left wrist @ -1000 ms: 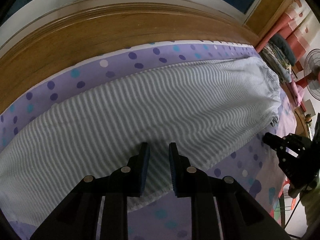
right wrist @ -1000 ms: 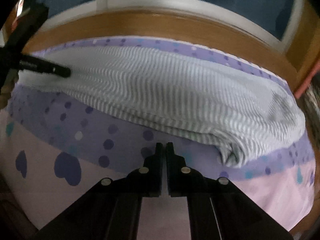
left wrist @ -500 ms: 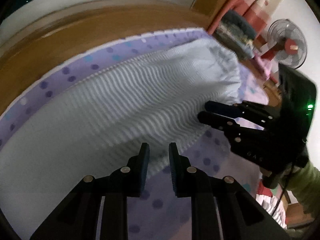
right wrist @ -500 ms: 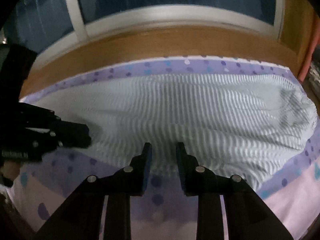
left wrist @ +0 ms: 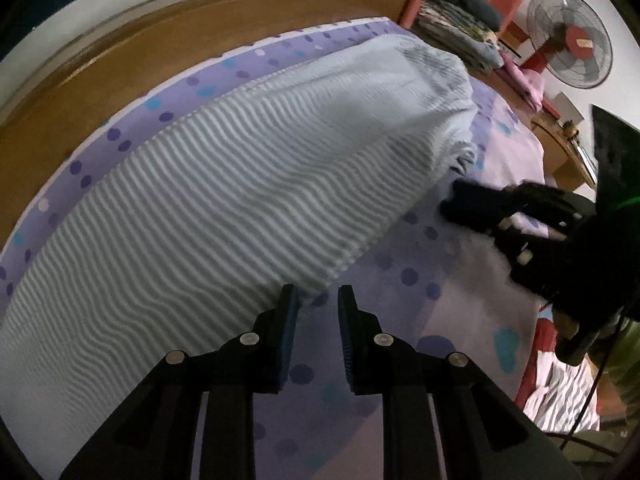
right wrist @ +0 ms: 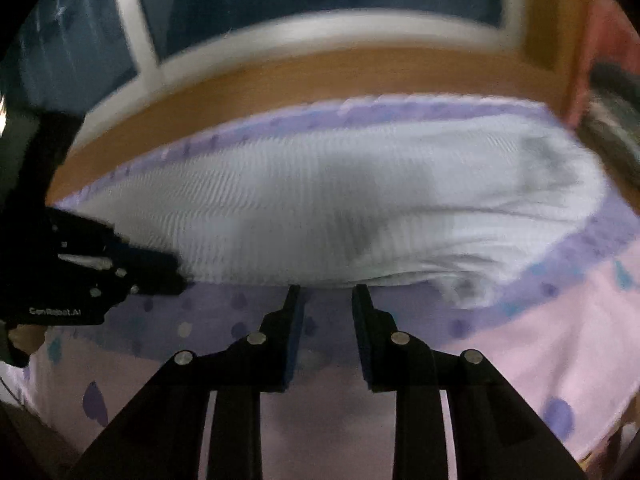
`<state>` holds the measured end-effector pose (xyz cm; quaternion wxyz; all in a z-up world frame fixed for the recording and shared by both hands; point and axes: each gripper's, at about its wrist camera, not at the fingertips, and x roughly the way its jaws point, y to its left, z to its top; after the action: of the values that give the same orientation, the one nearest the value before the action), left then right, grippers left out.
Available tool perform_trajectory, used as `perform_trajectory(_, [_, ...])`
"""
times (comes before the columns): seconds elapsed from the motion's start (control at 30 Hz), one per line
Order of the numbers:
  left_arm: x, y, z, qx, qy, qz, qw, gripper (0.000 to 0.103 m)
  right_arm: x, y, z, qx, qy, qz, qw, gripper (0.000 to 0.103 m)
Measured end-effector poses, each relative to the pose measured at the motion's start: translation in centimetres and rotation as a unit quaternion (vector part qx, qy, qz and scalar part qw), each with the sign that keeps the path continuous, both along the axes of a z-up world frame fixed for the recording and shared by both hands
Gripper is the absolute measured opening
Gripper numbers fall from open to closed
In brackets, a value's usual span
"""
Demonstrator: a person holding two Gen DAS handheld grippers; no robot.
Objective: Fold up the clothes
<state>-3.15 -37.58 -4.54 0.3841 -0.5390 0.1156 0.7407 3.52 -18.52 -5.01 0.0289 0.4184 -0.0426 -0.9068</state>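
Garment: a striped grey-and-white piece of clothing (left wrist: pixel 256 184) lies stretched out flat along the far side of the bed, its long edge running beside the wooden headboard (left wrist: pixel 132 64).
Bed: the sheet (left wrist: pixel 460 292) is purple with darker dots near the garment and turns pale pink with heart shapes closer to me.
My left claw (left wrist: pixel 318 300): released, its two fingers apart with a clear gap, nothing between them. The tips sit right at the near hem of the garment; the left fingertip lies over the striped cloth, the other over the dotted sheet.
My right claw (right wrist: pixel 326 294): also released, fingers spread, nothing held. Its tips point at the near edge of the garment, just short of the cloth, over the purple band of the sheet.
Right claw from the left camera: it (left wrist: pixel 460 204) lies low on the sheet near the bunched end of the garment (left wrist: pixel 460 156); I cannot tell from here whether it touches the cloth.
Left claw from the right camera: it (right wrist: pixel 172 276) rests at the garment's left end, tips at the hem.
Bunched end: the fabric on my right side is gathered into folds rather than flat.
Surroundings: a standing fan (left wrist: pixel 570 38) and a pile of folded cloth (left wrist: pixel 460 28) sit beyond the bed's right end; a dark window (right wrist: pixel 320 0) is above the headboard.
Sharpness: the right camera view is blurred.
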Motion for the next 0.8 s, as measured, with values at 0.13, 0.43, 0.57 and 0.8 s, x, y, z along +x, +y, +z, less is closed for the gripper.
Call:
perform_trajectory(0.13, [-1.2, 0.9, 1.3, 0.029, 0.005, 0.006, 0.9996, 0.019, 0.3, 2.5, -0.4, 0.021, -0.001, -0.051, 0.998, 0.03])
perform_trajectory(0.43, [-2.9, 5.6, 0.5, 0.015, 0.041, -0.006, 0.999, 0.019, -1.3, 5.4, -1.6, 0.014, -0.003, -0.134, 0.991, 0.03])
perform_trajectory(0.57, [-3.5, 6.3, 0.0, 0.018, 0.037, -0.001, 0.9992, 0.019, -2.4, 5.7, -2.3, 0.015, -0.004, -0.161, 0.987, 0.028])
perform_trajectory(0.8, [-6.3, 5.3, -0.4, 0.03, 0.027, 0.058, 0.9975, 0.019, -0.2, 5.7, 0.7, 0.03, 0.028, -0.187, 0.982, 0.005])
